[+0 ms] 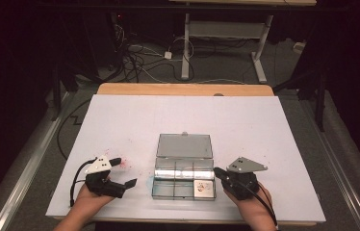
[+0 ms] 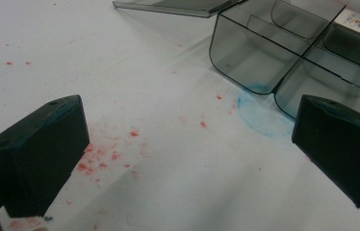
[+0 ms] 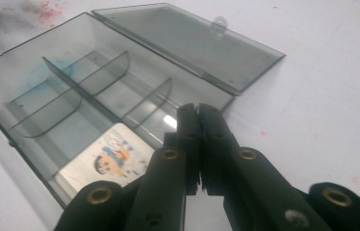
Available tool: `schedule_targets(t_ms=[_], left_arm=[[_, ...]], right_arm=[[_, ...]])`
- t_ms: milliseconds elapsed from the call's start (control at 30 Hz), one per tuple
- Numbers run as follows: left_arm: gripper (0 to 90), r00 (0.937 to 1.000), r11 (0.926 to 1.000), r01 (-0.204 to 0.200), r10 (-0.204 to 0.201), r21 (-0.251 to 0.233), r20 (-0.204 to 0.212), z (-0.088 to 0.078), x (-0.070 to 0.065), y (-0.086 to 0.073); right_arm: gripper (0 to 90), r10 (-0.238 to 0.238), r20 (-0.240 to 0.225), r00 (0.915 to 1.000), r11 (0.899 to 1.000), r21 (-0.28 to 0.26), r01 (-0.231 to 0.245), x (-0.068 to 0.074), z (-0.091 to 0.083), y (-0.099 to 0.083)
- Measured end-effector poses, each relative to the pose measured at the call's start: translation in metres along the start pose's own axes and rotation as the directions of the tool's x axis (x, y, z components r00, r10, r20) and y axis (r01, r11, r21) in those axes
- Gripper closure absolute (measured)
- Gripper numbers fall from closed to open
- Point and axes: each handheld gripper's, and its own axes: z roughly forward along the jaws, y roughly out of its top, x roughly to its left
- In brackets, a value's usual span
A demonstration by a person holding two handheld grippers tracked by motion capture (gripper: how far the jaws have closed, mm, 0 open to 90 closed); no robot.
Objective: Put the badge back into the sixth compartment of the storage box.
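White table sheet [image 1: 183, 115], red-speckled. Clear compartment box [image 1: 184, 179], lid open, at sheet's near centre. Left gripper [image 1: 120, 174] left of box, jaws wide apart, empty. Right gripper [image 1: 219, 172] at box's right edge, jaws together, empty. Picture card [image 1: 203, 188] in box's near-right compartment.

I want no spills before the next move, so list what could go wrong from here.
1. The right gripper, jaws shut, sits right at the edge of the open clear box; a sideways nudge could slide the light box across the white sheet.
2. The lid lies flat behind; a reach across could catch it.
3. The picture card lies loose in one corner compartment and might tip out if the box is jolted.
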Motion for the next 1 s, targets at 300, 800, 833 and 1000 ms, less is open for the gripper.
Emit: schedule_targets(t_ms=[300, 800, 833, 1000], left_arm=[[0.0, 1.0, 1.0, 0.001, -0.001, 0.0, 0.001, 0.0, 0.0, 0.0], [0.0, 1.0, 1.0, 0.004, -0.004, -0.001, 0.003, 0.0, 0.0, 0.0], [0.0, 1.0, 1.0, 0.005, -0.005, -0.001, 0.002, 0.0, 0.0, 0.0], [0.0, 0.9999, 0.9999, -0.014, 0.014, 0.005, -0.002, 0.0, -0.002, 0.0]], right_arm=[[86.4, 0.052, 0.048, 0.9975, 0.999, -0.006, -0.052, -0.022, -0.011, -0.022], [56.4, 0.133, 0.051, 0.9898, 0.991, 0.022, -0.135, -0.042, 0.002, -0.052], [51.2, 0.137, 0.041, 0.9897, 0.99, 0.025, -0.138, -0.042, 0.003, -0.052], [32.2, 0.114, 0.045, 0.9924, 0.993, 0.019, -0.115, -0.04, 0.005, -0.051]])
